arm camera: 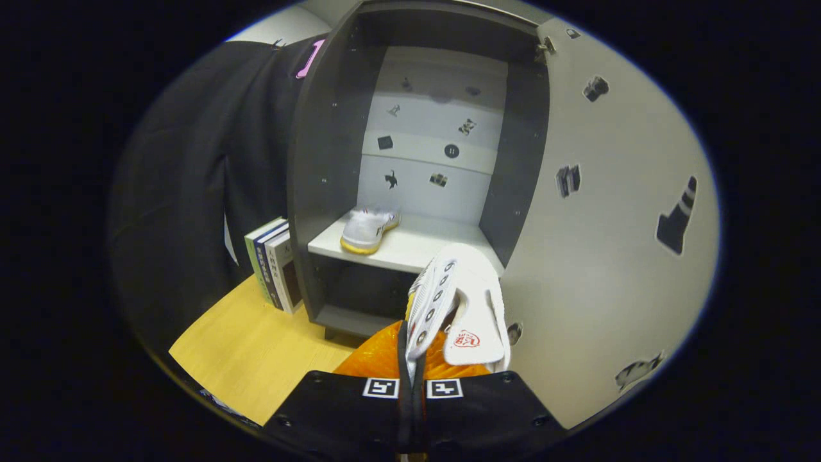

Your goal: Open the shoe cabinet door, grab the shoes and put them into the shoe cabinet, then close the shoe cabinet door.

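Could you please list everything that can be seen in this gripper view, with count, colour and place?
shoe cabinet: one, dark grey body with a pale back panel, standing on the floor ahead of the gripper.
cabinet door: one, pale grey with dark stickers, swung open to the cabinet's right.
shelf: one, white, inside the cabinet.
shoe on the shelf: one, white with a yellowish sole, at the shelf's left part.
held shoe: one, white with a red mark, just ahead of the gripper, in front of the shelf's edge.
books: about three, green, dark and white covers, upright against the cabinet's left side.
floor: light wood, under cabinet and books.
gripper: one, fingers closed on the held shoe.
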Available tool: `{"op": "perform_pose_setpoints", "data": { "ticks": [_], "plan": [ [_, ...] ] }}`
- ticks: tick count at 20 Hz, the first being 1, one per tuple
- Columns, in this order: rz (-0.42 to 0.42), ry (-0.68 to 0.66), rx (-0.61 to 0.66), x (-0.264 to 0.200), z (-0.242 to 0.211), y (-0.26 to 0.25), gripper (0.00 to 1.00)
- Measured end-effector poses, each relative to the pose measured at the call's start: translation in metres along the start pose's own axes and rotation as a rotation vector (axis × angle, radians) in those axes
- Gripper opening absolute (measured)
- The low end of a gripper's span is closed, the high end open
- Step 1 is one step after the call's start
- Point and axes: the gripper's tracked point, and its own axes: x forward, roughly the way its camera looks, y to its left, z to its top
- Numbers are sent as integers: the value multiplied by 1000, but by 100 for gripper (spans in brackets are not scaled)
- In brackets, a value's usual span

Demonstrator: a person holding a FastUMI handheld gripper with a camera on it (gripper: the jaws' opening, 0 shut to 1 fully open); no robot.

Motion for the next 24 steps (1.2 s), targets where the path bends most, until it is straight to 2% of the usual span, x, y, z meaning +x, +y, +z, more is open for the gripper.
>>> {"op": "perform_pose_setpoints", "data": {
  "ticks": [6,9,13,16,18,20,24],
  "plan": [
    [12,-95,23,45,82,-19,2],
    [-3,-112,-20,83,107,-31,2],
    [-7,-130,-11,132,138,-45,2],
    [-36,-102,-37,175,148,-57,2],
    [-40,-86,3,200,148,-59,2],
    [-25,-50,26,223,139,-56,2],
    [-15,42,-22,264,107,-46,2]
  ]
}}
